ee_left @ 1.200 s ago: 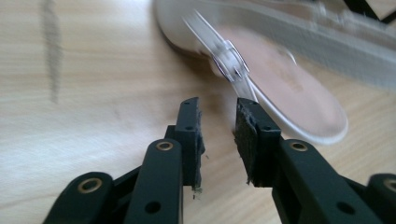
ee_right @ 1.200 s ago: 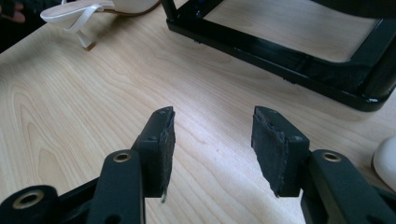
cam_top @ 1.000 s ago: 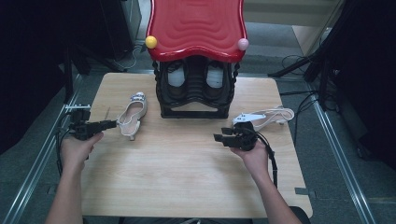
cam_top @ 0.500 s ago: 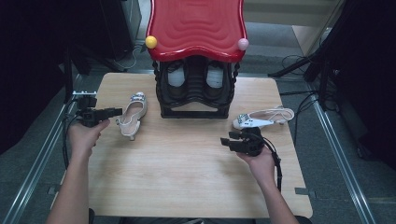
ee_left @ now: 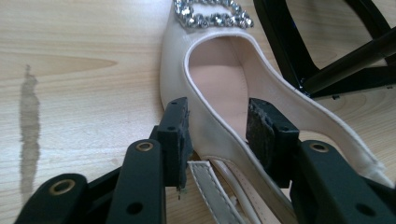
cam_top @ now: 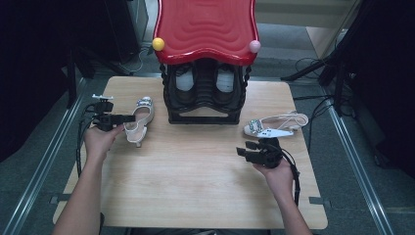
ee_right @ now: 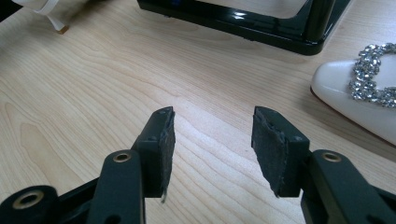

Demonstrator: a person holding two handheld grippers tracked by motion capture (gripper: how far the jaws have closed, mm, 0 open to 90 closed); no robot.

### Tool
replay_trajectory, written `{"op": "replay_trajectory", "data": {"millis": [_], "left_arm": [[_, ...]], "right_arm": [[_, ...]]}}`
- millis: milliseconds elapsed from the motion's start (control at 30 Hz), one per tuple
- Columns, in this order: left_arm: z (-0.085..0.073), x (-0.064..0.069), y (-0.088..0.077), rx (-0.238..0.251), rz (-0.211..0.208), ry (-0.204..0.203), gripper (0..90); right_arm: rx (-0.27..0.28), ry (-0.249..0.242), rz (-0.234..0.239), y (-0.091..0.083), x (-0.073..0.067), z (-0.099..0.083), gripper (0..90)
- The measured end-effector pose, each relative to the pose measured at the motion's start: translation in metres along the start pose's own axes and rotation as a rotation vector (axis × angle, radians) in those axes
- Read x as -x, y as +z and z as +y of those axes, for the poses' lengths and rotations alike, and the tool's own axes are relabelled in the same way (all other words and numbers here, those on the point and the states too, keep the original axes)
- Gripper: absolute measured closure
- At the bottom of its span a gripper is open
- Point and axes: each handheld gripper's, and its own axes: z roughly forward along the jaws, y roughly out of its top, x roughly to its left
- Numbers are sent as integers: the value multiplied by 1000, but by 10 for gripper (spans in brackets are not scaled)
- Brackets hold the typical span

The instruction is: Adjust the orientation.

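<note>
Wooden table: left claw straddles the cream shoe wall left of the rack, jaws just closing, pads not pressing; right claw gapes empty.

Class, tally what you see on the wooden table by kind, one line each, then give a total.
Cream heeled shoes with sparkly buckles: 2, one at the left, one at the right
Black shoe rack with red top: 1
Hand-held tools: 2, left tool, right tool
Total: 5
</note>
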Motion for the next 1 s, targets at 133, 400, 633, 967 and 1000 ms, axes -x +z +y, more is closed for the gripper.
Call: {"op": "replay_trajectory", "data": {"millis": [133, 400, 633, 967, 1000], "left_arm": [[-2, 1, 9, -21, 29, 9, 628], [-4, -3, 10, -14, 70, 11, 785], [-1, -4, 6, -24, 57, -14, 871], [-3, -3, -18, 17, -42, -23, 873], [-4, -2, -20, 20, -42, -20, 873]], "right_arm": [[-4, 4, -5, 0, 1, -1, 505], [-7, -1, -8, 1, 1, -2, 505], [-8, -1, -5, 2, 1, -2, 505], [-2, -1, -2, 2, 2, -1, 505], [0, -3, -2, 2, 3, 0, 504]]}}
